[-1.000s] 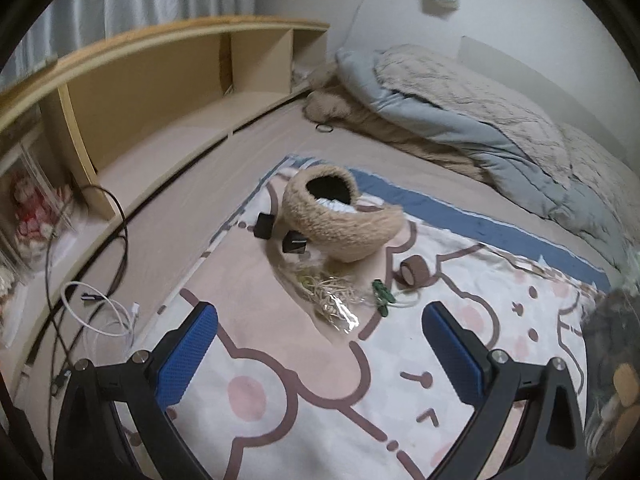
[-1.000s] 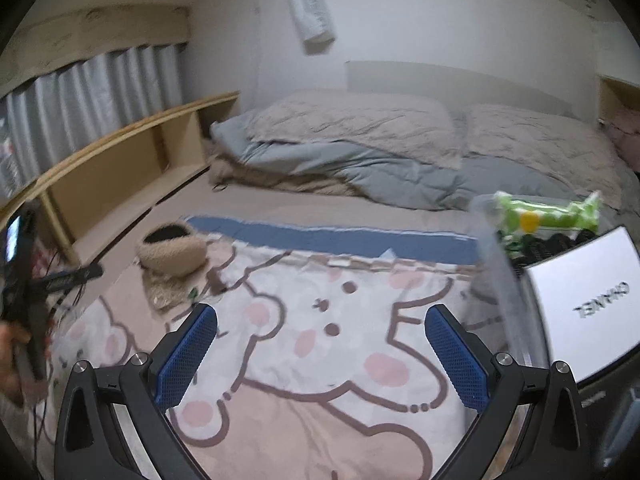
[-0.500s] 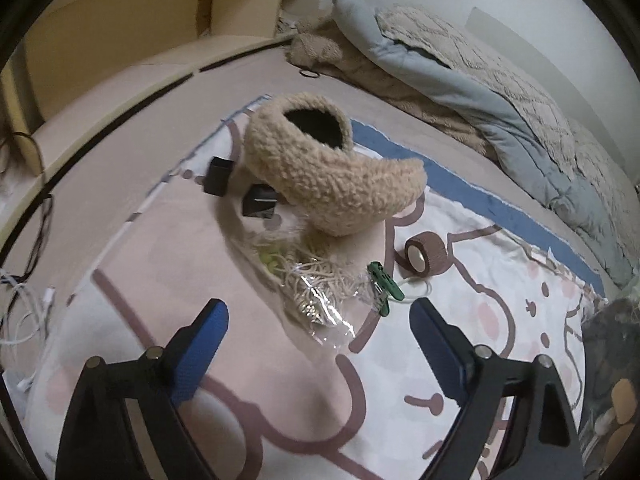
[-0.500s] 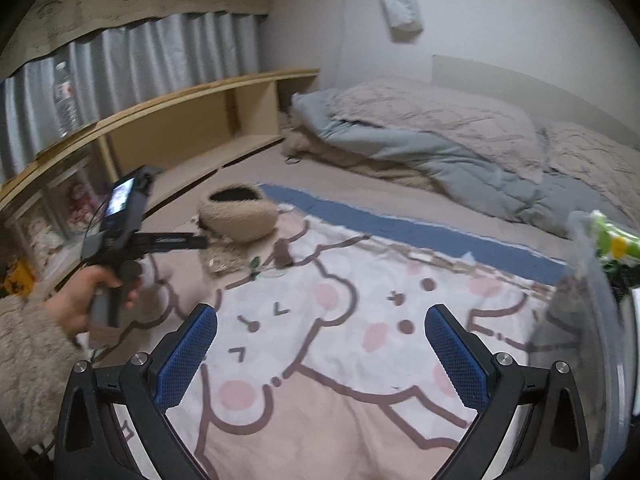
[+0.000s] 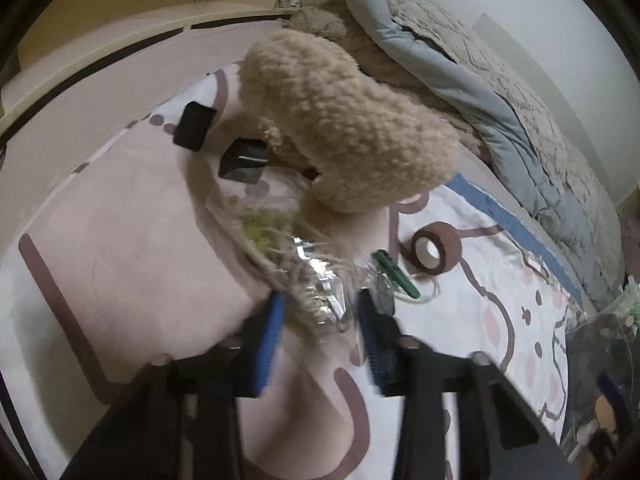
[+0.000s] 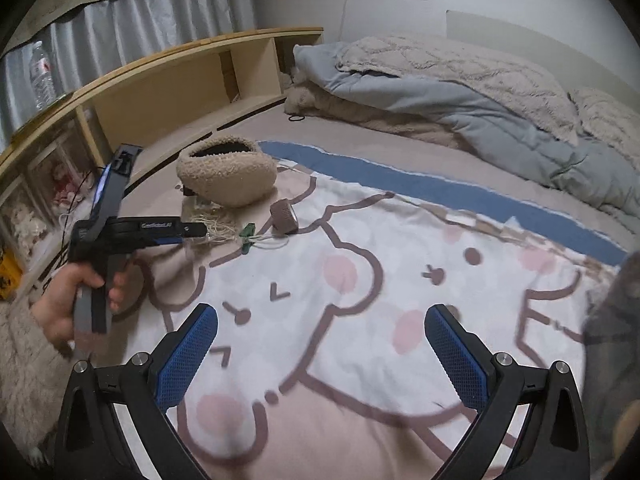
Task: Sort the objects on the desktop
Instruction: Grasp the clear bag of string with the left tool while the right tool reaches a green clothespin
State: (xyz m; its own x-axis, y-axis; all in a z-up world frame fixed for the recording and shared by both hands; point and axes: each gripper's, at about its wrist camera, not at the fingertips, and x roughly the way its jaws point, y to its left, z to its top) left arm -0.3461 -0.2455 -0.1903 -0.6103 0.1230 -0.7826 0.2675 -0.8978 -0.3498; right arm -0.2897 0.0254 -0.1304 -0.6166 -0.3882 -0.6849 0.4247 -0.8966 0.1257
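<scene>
A clear plastic bag of twine and rubber bands (image 5: pixel 296 268) lies on the bear-print blanket (image 5: pixel 120 248), in front of a fluffy tan pouch (image 5: pixel 340 128). My left gripper (image 5: pixel 320 312) has its blue fingers narrowed around the bag's near end; the frame is blurred. A green clip (image 5: pixel 394 266), a brown tape roll (image 5: pixel 436 248) and two small black blocks (image 5: pixel 194 126) lie around the pouch. My right gripper (image 6: pixel 320 344) is open and empty above the blanket, well right of the pile. The right wrist view shows the left gripper (image 6: pixel 196 232) at the bag (image 6: pixel 212 228).
A wooden shelf (image 6: pixel 168 92) runs along the left wall with a water bottle (image 6: pixel 42 74) on top. Folded grey and beige bedding (image 6: pixel 460 88) lies at the back. A dark bag (image 6: pixel 612 360) stands at the right edge.
My left gripper has moved forward and down to the plastic bag and its fingers have closed in around it. My right gripper has swung left, staying open.
</scene>
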